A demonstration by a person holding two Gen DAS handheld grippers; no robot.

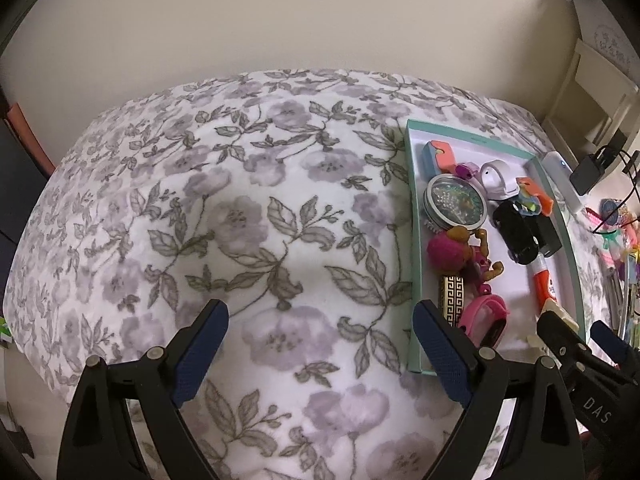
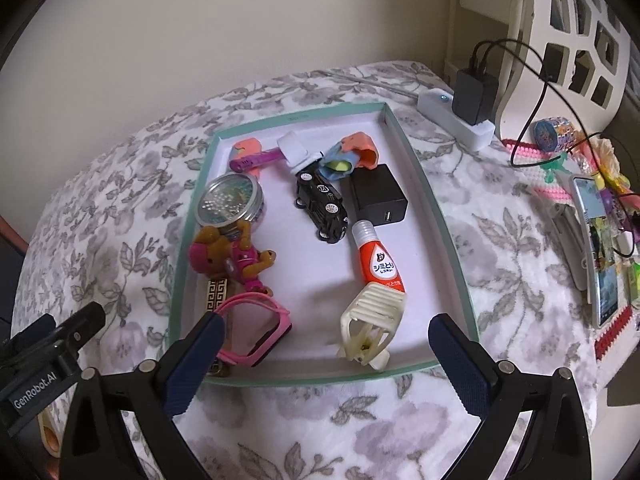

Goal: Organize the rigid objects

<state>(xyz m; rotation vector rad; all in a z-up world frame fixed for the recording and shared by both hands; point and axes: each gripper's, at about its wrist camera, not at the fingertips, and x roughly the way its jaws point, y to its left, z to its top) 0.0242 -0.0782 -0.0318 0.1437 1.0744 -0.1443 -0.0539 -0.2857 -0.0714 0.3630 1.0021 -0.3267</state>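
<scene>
Our right tongs [image 2: 324, 348] gape wide, holding nothing, over the tray's [image 2: 452, 216] near edge. At twelve o'clock between them lies the cream clip [image 2: 372, 320], the pink watch [image 2: 256, 332] by their left finger. Our left tongs [image 1: 320, 344] hang released over bare blanket [image 1: 240, 200], tray at two o'clock.
</scene>
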